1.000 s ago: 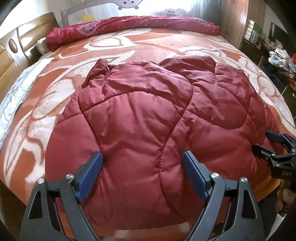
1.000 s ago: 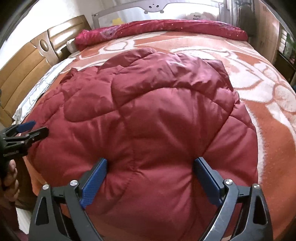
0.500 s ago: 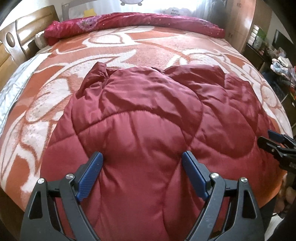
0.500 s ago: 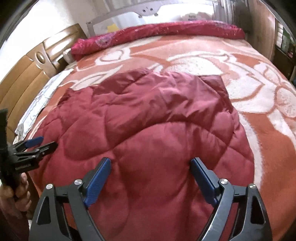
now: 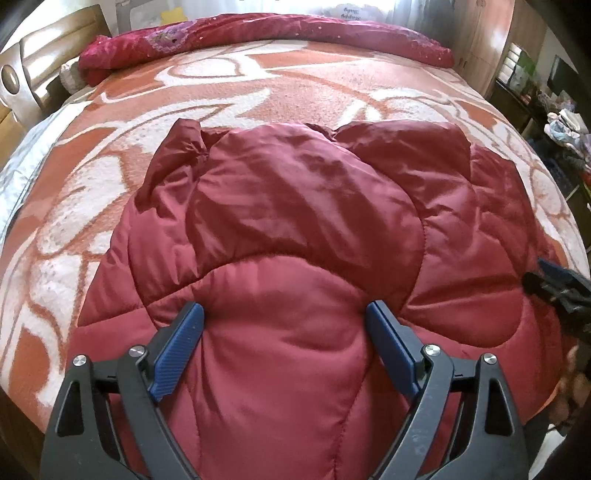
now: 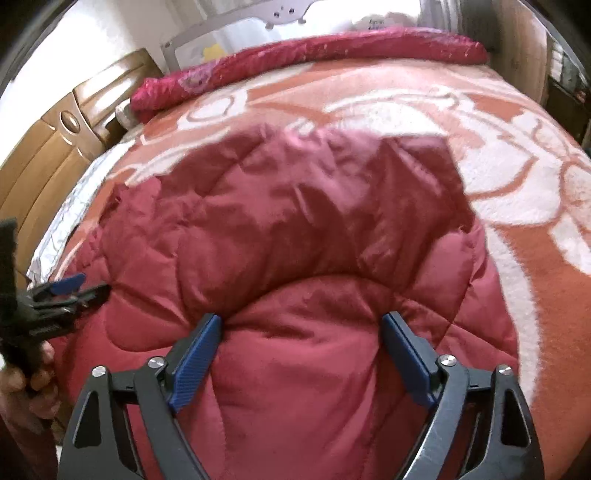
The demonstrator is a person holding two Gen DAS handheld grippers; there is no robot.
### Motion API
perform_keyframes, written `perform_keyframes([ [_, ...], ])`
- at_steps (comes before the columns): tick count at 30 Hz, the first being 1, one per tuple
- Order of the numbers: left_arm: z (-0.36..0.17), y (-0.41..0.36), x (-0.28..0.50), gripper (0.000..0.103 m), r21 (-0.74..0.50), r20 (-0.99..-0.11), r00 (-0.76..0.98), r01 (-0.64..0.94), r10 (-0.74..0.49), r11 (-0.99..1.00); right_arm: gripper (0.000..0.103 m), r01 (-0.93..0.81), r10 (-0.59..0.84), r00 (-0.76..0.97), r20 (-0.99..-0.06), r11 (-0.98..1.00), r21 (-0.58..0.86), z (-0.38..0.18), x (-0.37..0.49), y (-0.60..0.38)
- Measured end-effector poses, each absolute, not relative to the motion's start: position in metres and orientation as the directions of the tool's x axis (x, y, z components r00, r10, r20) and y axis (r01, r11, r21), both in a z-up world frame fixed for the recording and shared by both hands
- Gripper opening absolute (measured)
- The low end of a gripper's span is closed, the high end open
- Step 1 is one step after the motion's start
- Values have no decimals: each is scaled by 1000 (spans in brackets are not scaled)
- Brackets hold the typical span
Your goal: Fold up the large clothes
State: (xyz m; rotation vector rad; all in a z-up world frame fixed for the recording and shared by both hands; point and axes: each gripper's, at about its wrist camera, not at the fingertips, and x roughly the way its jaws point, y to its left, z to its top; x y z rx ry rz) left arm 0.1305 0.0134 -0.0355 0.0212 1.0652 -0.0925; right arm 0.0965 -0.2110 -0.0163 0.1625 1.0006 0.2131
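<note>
While lying spread on the patterned bed (image 5: 295,85), the quilted red jacket (image 5: 306,229) is awaiting its next fold. Left gripper (image 5: 284,347) is hovering spread, grasping nothing. Right gripper (image 6: 301,354), jaws just closing, is bracketing a puffed panel without visibly pinching it. Next move probably needs both gathering the near hem. Rolled red quilt (image 5: 266,33) is bounding the far side; nothing is obstructing.

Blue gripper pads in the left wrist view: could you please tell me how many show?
3: two on the left gripper flanking the quilted red jacket, one on the right gripper at the right edge; its second pad is hidden.
</note>
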Motion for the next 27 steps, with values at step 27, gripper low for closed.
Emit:
perform_keyframes([
  [27,-35,12,128,94,-14,-867,496,91,-58,996,82,-81,210,515,-831,977,197,-25,96,-213],
])
